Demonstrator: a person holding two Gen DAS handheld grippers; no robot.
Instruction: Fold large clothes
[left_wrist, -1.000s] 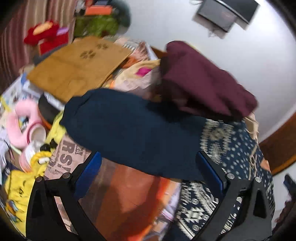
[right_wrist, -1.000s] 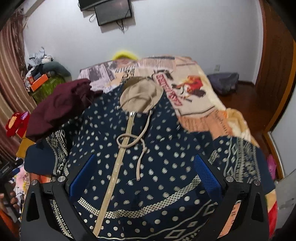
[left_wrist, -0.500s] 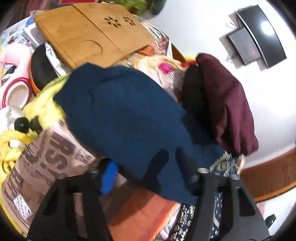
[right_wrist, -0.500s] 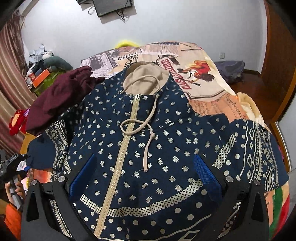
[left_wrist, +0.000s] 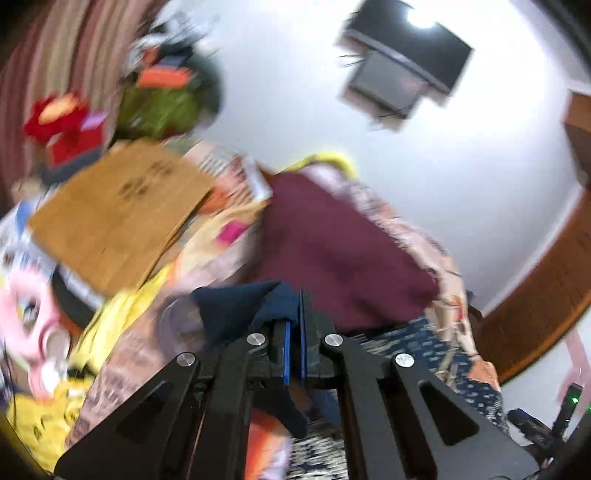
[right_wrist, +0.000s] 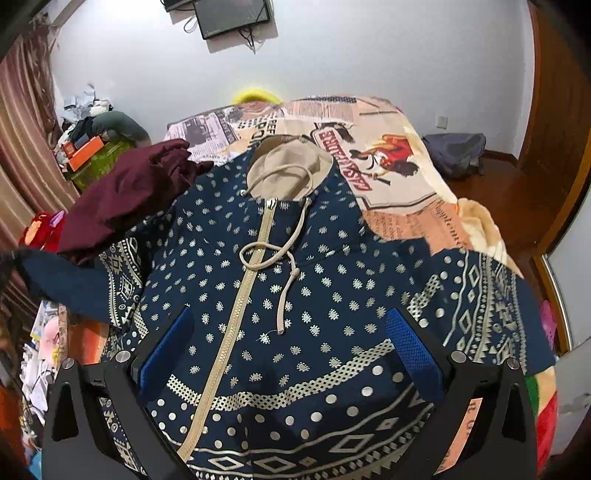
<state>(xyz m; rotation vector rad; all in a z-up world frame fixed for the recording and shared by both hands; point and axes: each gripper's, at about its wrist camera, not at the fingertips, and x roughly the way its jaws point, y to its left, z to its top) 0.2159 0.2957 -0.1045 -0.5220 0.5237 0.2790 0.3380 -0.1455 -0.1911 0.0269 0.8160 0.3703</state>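
Note:
A navy hooded jacket (right_wrist: 295, 295) with pale dots, a beige zip and a beige hood lies spread face up on the bed. Its left sleeve (right_wrist: 74, 284) ends in a plain navy cuff (left_wrist: 236, 306). My left gripper (left_wrist: 294, 306) is shut on that cuff, and the fabric bunches out past the blue pads and hangs lifted off the bed. My right gripper (right_wrist: 288, 317) hovers over the jacket's lower front, open, with nothing between its fingers. The left wrist view is blurred.
A maroon garment (right_wrist: 125, 199) lies heaped on the jacket's left shoulder. A printed blanket (right_wrist: 399, 173) covers the bed. A wooden board (left_wrist: 118, 214), toys and clutter crowd the left side. A dark bag (right_wrist: 454, 151) sits on the floor beside a wooden door on the right.
The left gripper went from wide open above the navy sleeve to shut on its cuff, then rose with it. The right gripper stayed open over the jacket.

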